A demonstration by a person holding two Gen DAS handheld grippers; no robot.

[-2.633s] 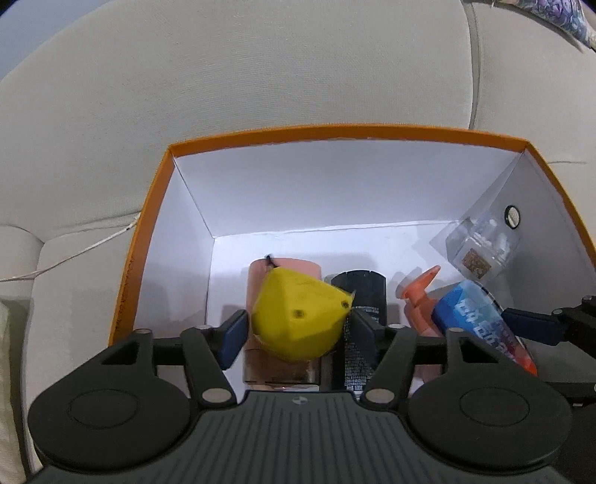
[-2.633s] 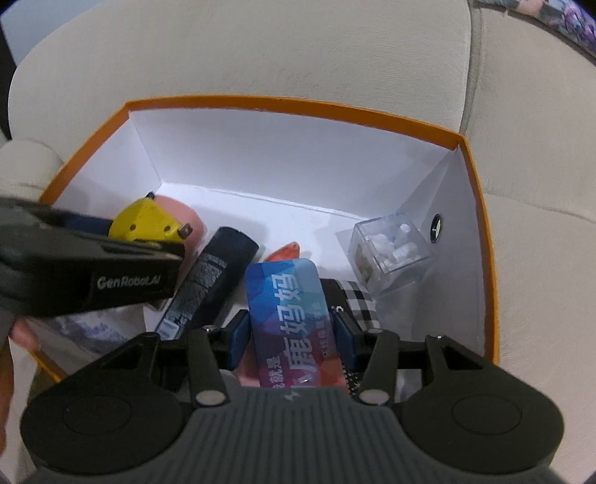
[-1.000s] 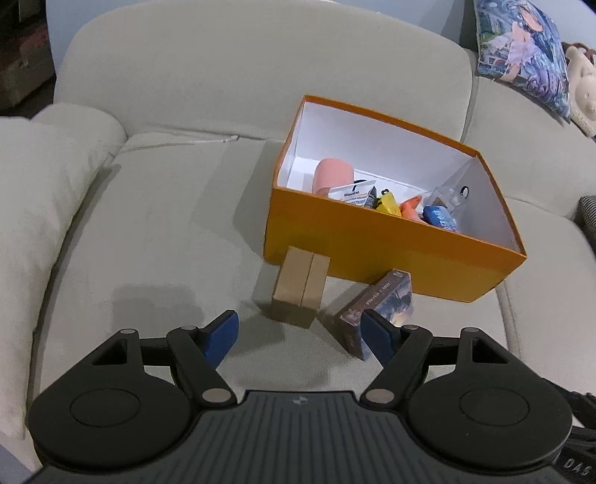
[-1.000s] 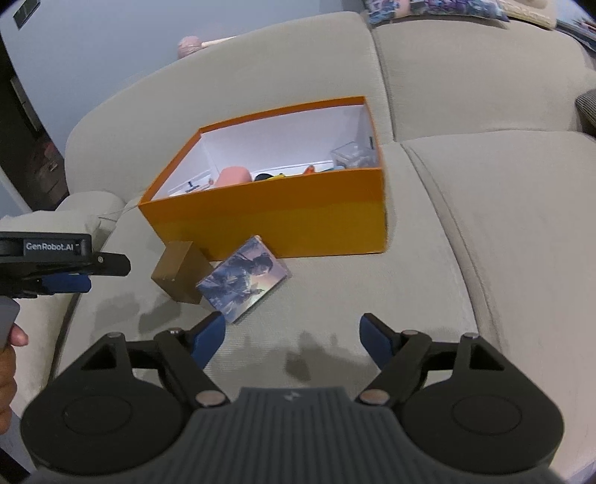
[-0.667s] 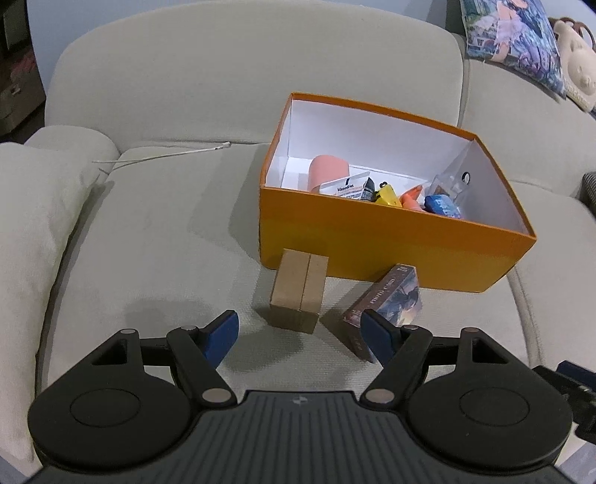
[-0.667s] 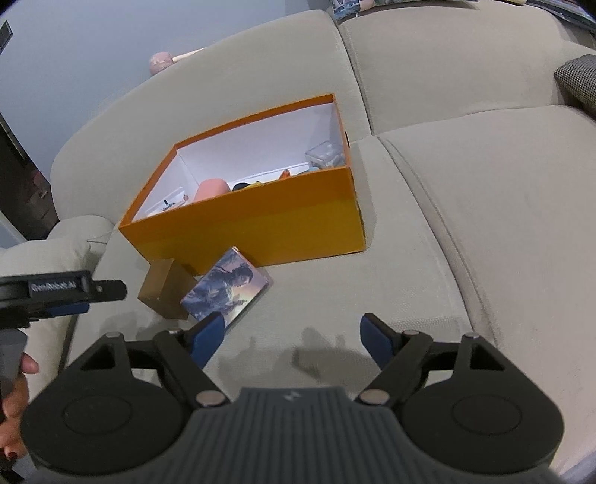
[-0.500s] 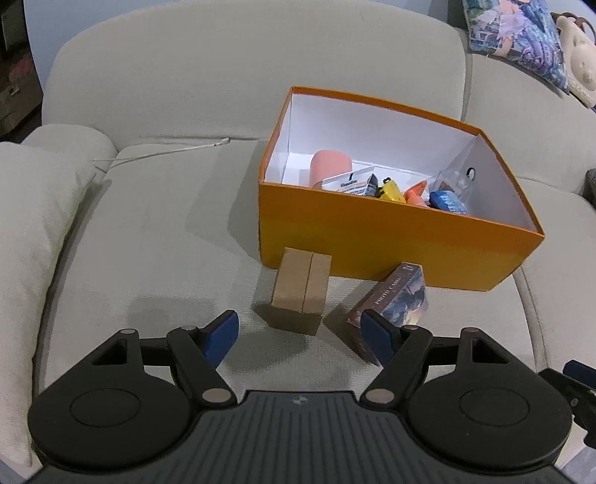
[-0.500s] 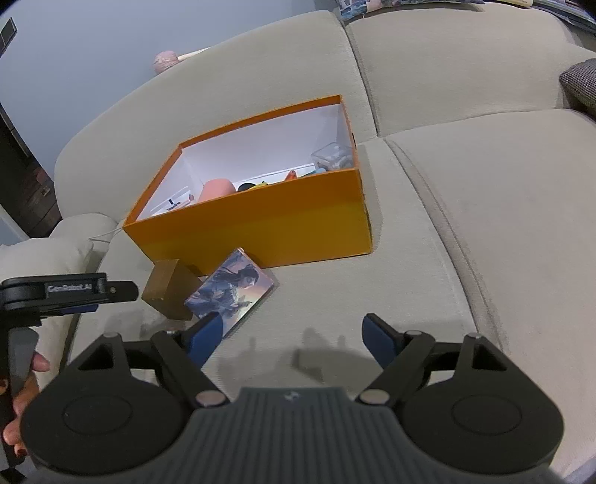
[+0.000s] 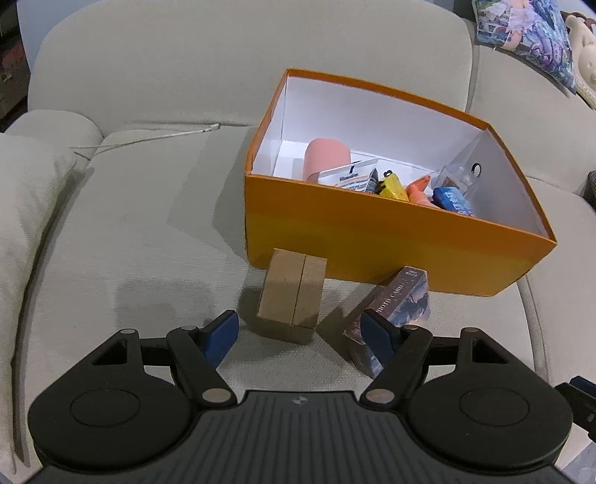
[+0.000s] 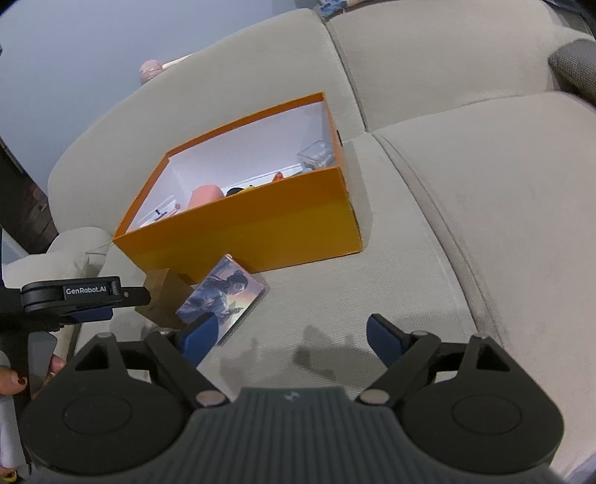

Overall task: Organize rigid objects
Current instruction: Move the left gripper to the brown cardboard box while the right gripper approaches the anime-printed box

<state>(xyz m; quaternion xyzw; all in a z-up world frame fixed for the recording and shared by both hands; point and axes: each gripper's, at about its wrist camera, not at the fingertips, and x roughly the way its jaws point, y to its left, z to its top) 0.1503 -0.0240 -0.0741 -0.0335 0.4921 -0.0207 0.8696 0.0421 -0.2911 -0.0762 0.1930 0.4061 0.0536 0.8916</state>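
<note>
An orange box (image 9: 372, 238) with a white inside sits on the beige sofa; it also shows in the right wrist view (image 10: 260, 231). It holds a pink cup (image 9: 326, 156), a yellow piece (image 9: 391, 186), a blue packet (image 9: 454, 199) and other small items. A brown cardboard box (image 9: 292, 294) and a picture card box (image 9: 400, 305) lie on the seat in front of it. My left gripper (image 9: 300, 333) is open and empty, just short of the brown box. My right gripper (image 10: 292, 335) is open and empty, its left finger beside the card box (image 10: 223, 294).
A white cable (image 9: 149, 139) lies on the seat left of the orange box. A patterned cushion (image 9: 529, 33) rests at the back right. The sofa armrest (image 9: 33, 186) rises on the left. The left gripper body (image 10: 82, 294) shows at the left of the right wrist view.
Both grippers let go of the yellow piece and blue packet in the orange box and pulled back out. Over the last second both have edged closer to the two boxes on the seat.
</note>
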